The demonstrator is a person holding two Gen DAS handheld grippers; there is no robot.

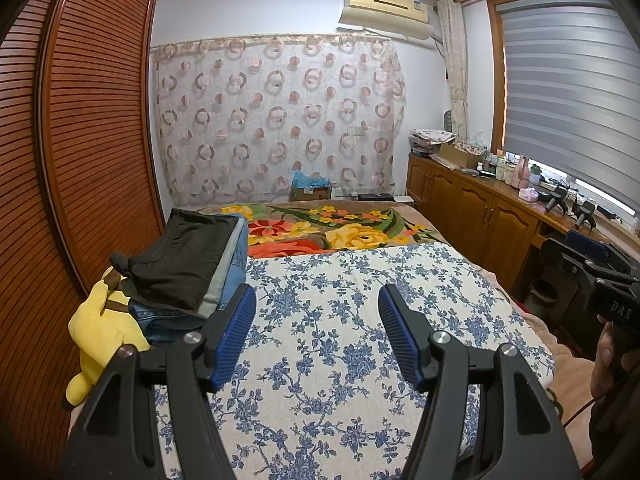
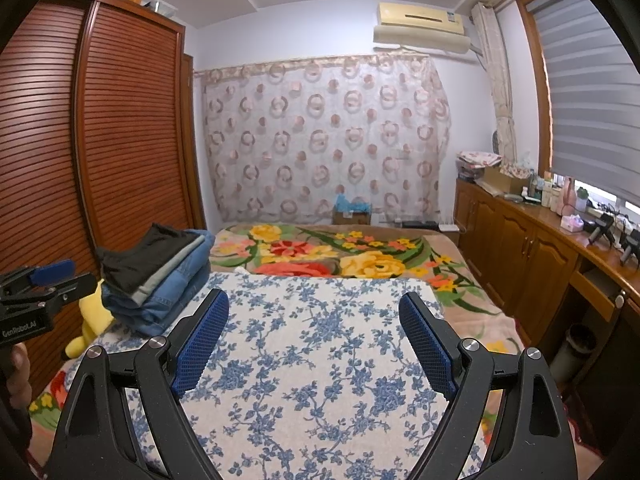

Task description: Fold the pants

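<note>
A stack of folded pants (image 1: 188,264), dark ones on top of grey and blue denim ones, lies at the left edge of the bed; it also shows in the right wrist view (image 2: 160,272). My left gripper (image 1: 317,332) is open and empty above the blue-flowered cloth (image 1: 340,352), just right of the stack. My right gripper (image 2: 314,340) is open and empty over the same cloth (image 2: 320,360). Each gripper shows at the other view's edge: the right one (image 1: 600,268), the left one (image 2: 44,280).
A yellow plush toy (image 1: 100,332) lies beside the stack at the bed's left edge. A louvered wooden wardrobe (image 1: 80,140) stands at the left. Wooden cabinets (image 1: 480,220) with bottles and boxes run along the right. A flowered blanket (image 1: 340,228) covers the far bed.
</note>
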